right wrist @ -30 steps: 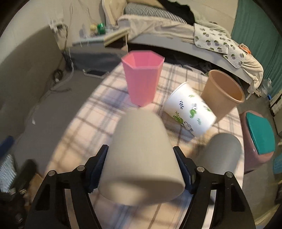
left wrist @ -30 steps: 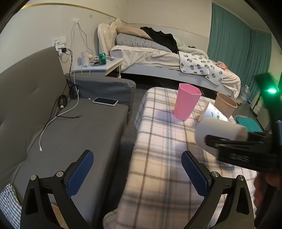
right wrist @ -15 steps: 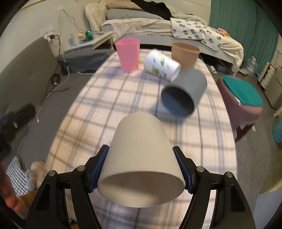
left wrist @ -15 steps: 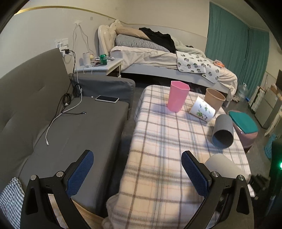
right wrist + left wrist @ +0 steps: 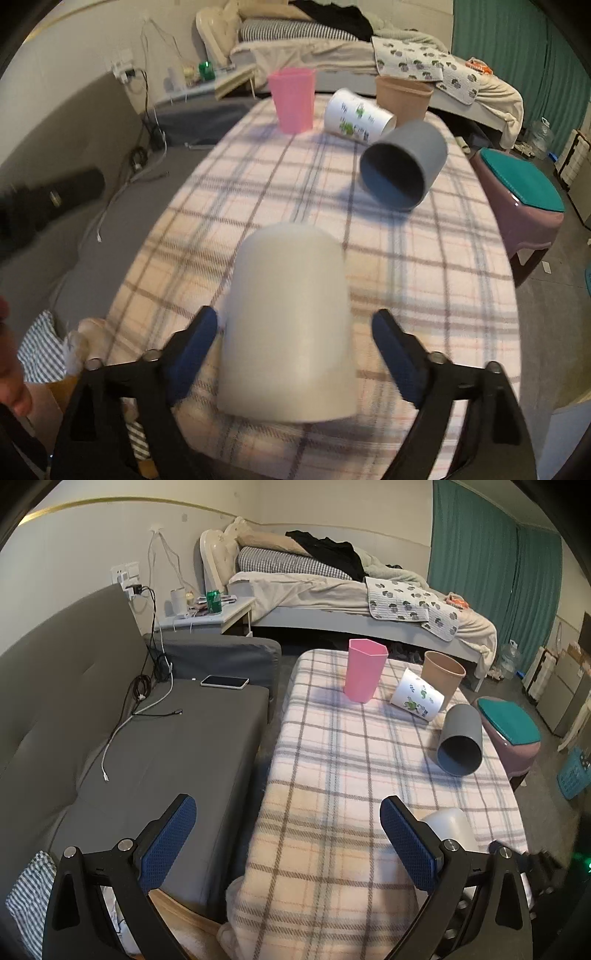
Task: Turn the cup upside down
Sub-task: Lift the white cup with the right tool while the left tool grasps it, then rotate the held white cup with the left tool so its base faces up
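Since 0.5 s ago, the right tool [image 5: 291, 347] has released the white cup [image 5: 290, 325], inverted on the tabletop [image 5: 424, 258] at lower centre; retreat straight back.

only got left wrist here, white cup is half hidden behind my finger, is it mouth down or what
Observer: Yes. The right wrist view shows the white cup standing with its closed base on top and its wide rim down on the plaid tablecloth.
Operator: is the right gripper gripping it
Observer: No. The right gripper is open around it, with a gap between each of its fingers and the cup's sides.
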`<state>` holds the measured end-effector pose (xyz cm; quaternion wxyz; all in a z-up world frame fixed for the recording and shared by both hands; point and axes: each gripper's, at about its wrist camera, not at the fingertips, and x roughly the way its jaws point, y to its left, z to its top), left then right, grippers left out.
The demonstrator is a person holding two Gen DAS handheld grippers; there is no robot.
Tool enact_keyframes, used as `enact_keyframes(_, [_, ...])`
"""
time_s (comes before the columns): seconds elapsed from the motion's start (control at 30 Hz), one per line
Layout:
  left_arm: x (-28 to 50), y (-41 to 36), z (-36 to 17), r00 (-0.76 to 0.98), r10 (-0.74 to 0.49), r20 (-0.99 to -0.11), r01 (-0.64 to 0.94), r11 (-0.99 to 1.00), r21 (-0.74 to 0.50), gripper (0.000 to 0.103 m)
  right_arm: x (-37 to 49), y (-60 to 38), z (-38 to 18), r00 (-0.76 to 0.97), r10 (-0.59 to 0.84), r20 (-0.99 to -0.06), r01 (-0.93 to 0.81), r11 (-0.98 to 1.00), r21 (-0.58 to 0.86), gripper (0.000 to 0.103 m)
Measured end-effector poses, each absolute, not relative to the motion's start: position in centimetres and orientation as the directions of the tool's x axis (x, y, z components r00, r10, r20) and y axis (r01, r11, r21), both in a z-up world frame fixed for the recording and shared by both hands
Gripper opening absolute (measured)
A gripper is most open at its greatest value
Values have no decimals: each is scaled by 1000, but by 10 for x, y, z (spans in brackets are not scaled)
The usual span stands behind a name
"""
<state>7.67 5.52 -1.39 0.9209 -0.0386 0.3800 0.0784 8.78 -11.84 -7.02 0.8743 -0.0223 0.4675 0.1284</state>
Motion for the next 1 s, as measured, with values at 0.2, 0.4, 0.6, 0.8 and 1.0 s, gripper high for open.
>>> enact_keyframes(0.2, [69,29,-4,705,125,-699,-156,988,20,103,80,-150,-44,599,194,-777,-238,970,58,90])
enact_keyframes(0.4, [67,-11,2,680,91,-727,-94,995,36,103,78,-192,-20,679,111,-726,-196,980,-34,90])
enact_keyframes(0.6, [78,-45,-18,555,43,-831,-49,999,18,103,82,-232,-24,704,-6,-711,-102,989,-110,90])
enact_keyframes(0.8, [94,-63,-44,451,26,-892,-44,999,7,103,90,-254,-37,677,-6,-736,-89,992,-90,90])
enact_keyframes(1.0, [118,-63,-59,375,-26,-927,-61,997,-52,103,101,-261,-45,656,40,-754,-105,994,-38,90])
